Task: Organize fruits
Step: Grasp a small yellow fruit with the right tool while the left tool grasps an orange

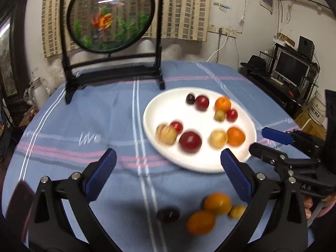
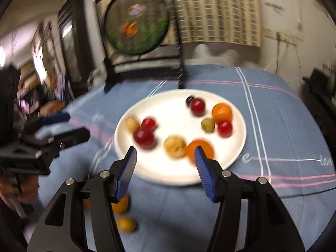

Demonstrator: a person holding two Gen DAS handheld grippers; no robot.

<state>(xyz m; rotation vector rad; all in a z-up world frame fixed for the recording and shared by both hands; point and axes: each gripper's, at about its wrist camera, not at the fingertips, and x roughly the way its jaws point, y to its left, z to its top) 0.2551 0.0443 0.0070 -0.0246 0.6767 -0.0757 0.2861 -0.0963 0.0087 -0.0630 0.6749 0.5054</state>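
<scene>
White plate (image 1: 159, 147) on blue tablecloth (image 1: 105, 115), most fruit already gathered; four loose fruits (image 1: 217, 203) just short of it; left gripper (image 1: 168, 168) and right gripper (image 2: 166, 163) both spread, empty, poised for pickup.

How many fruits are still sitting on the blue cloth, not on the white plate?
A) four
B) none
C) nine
A: the left wrist view shows two oranges, a small yellow fruit and a dark plum on the tablecloth, in front of the plate.
</scene>
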